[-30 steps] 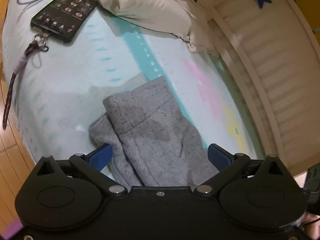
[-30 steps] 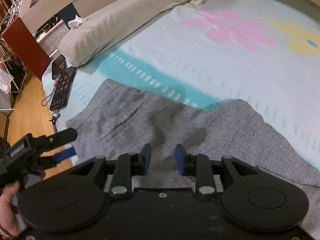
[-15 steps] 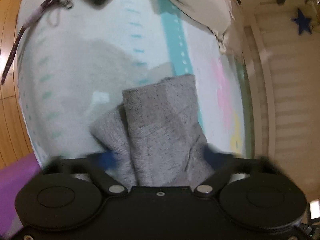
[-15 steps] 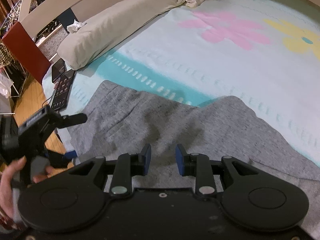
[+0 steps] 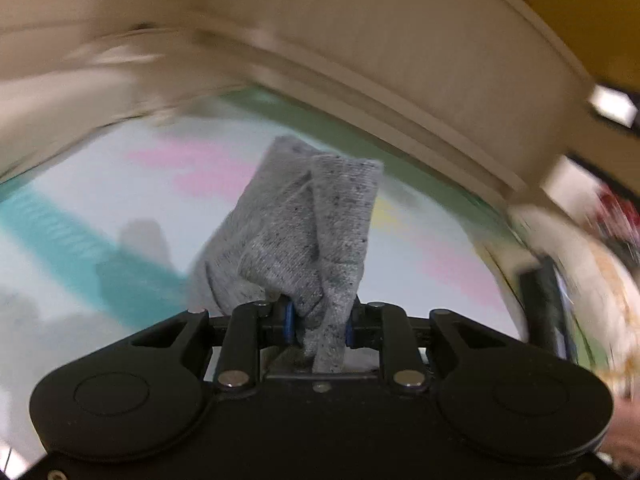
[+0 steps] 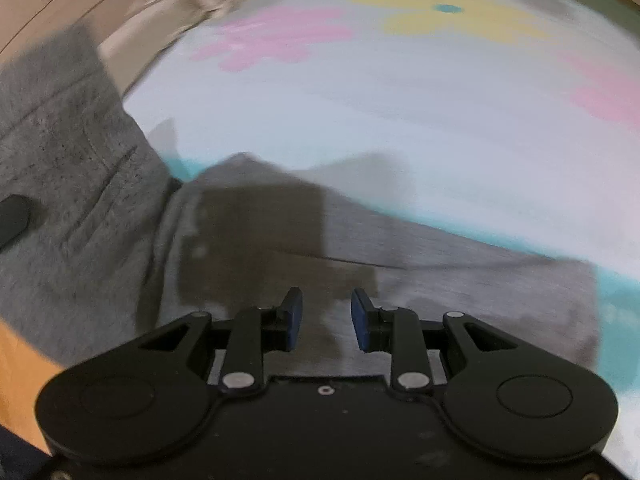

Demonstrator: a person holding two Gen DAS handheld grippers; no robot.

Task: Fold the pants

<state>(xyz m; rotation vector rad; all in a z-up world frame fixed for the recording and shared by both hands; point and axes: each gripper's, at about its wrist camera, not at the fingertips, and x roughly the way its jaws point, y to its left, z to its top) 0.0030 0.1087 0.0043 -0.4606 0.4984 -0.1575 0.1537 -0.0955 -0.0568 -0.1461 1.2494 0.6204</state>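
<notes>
Left wrist view: my left gripper has just closed on a bunched fold of the grey pants, which rise from the jaws above the flowered sheet; the picture is blurred.

Right wrist view: my right gripper hangs over the pants, jaws parted with nothing between them. The pants lie on the sheet, their left part lifted, the rest flat beneath the gripper.

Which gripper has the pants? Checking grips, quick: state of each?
Left gripper: has just closed on the bunched grey pants, holding them.
Right gripper: open, holding nothing, over the pants.
</notes>
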